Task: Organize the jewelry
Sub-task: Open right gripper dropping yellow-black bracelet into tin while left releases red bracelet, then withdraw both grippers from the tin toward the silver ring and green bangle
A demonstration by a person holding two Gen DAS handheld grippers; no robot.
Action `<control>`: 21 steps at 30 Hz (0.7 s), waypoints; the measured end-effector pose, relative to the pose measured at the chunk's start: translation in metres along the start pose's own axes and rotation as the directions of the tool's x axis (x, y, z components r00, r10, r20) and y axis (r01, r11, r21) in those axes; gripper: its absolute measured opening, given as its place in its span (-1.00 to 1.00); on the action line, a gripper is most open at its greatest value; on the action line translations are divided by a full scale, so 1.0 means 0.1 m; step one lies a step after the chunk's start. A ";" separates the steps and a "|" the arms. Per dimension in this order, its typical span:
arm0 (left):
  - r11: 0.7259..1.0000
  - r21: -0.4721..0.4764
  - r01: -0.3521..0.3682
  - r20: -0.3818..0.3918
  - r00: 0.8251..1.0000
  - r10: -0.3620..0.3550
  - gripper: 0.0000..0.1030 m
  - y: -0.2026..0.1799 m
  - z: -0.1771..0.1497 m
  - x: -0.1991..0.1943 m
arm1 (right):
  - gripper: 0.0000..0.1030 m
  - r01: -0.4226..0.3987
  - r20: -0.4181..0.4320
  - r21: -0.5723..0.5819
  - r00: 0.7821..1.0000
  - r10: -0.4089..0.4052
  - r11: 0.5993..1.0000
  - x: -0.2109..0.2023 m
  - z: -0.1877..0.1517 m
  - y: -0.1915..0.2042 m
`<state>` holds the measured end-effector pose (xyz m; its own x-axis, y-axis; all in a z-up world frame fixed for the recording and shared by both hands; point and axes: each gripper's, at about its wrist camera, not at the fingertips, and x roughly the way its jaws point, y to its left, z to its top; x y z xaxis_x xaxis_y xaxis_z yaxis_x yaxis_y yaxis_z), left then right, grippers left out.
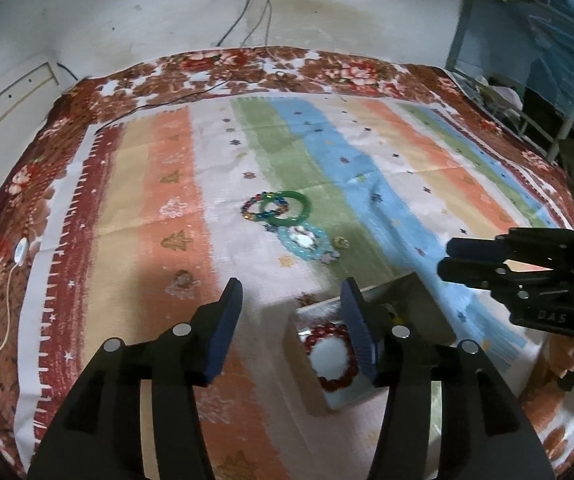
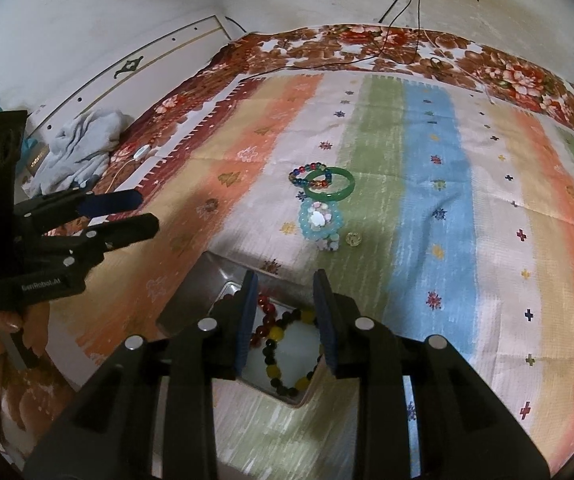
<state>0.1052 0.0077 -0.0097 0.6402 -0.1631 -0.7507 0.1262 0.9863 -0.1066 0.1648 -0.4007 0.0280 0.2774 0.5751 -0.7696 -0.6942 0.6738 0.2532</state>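
Lying ahead of both empty, spread grippers — left gripper (image 1: 291, 300), right gripper (image 2: 285, 292) — a glossy green bangle (image 2: 331, 188) overlaps a multicoloured beaded bracelet (image 2: 307, 174) on the bed.

Tray (image 2: 191, 292) on bed (image 2: 487, 240) holds two bracelets (image 2: 283, 344); beyond tray lie three more bracelets (image 2: 321, 218) and a ring (image 2: 353, 239).

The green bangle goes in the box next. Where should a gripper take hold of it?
Take the green bangle at its far right arc, coming from above with one finger inside the ring. It lies flat, and its left side overlaps the multicolored bead bracelet.
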 end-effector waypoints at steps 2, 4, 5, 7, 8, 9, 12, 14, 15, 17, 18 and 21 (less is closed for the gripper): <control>1.000 -0.010 -0.012 -0.005 1.000 0.012 0.00 0.07 0.03 0.02 | -0.28 0.006 -0.002 0.004 1.000 -0.006 1.000 0.03 0.03 -0.02; 0.999 -0.020 -0.028 -0.009 1.000 0.028 0.01 0.13 0.06 0.05 | -0.27 0.009 -0.001 0.008 1.000 -0.009 1.000 0.05 0.05 -0.04; 0.999 -0.024 -0.034 -0.011 0.999 0.033 0.02 0.15 0.07 0.06 | -0.27 0.010 -0.003 0.011 1.000 -0.010 1.000 0.06 0.07 -0.06; 0.998 -0.032 -0.047 -0.019 0.999 0.047 0.03 0.21 0.11 0.10 | -0.26 0.011 -0.006 0.016 1.000 -0.011 1.000 0.09 0.10 -0.08; 0.998 -0.033 -0.051 -0.022 0.998 0.050 0.03 0.23 0.12 0.12 | -0.26 0.014 -0.009 0.017 1.000 -0.013 1.000 0.11 0.12 -0.09; 0.998 -0.034 -0.059 -0.028 0.998 0.058 0.04 0.25 0.14 0.14 | -0.26 0.015 -0.011 0.016 1.000 -0.015 1.000 0.13 0.13 -0.10; 0.997 -0.038 -0.071 -0.039 0.997 0.069 0.04 0.31 0.19 0.21 | -0.25 0.023 -0.015 0.019 1.000 -0.022 1.000 0.17 0.17 -0.13; 0.996 -0.039 -0.082 -0.045 0.996 0.080 0.04 0.34 0.21 0.25 | -0.25 0.026 -0.020 0.026 0.999 -0.025 0.999 0.21 0.20 -0.16; 0.995 -0.041 -0.086 -0.049 0.995 0.084 0.04 0.36 0.23 0.27 | -0.24 0.028 -0.022 0.029 0.999 -0.027 0.999 0.23 0.22 -0.17; 0.995 -0.042 -0.096 -0.056 0.994 0.094 0.04 0.39 0.25 0.31 | -0.24 0.029 -0.029 0.032 0.999 -0.028 0.999 0.27 0.24 -0.19; 0.994 -0.040 -0.100 -0.060 0.993 0.098 0.04 0.40 0.26 0.33 | -0.23 0.029 -0.032 0.033 0.999 -0.028 0.999 0.29 0.26 -0.20; 0.993 -0.032 -0.111 -0.069 0.992 0.109 0.04 0.43 0.29 0.38 | -0.21 0.030 -0.044 0.032 0.999 -0.029 0.999 0.36 0.30 -0.22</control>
<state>0.1568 0.0435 -0.0240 0.5960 -0.0527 -0.8012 0.0303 0.9986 -0.0431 0.2094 -0.3810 0.0124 0.2680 0.5346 -0.8015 -0.6637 0.7055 0.2486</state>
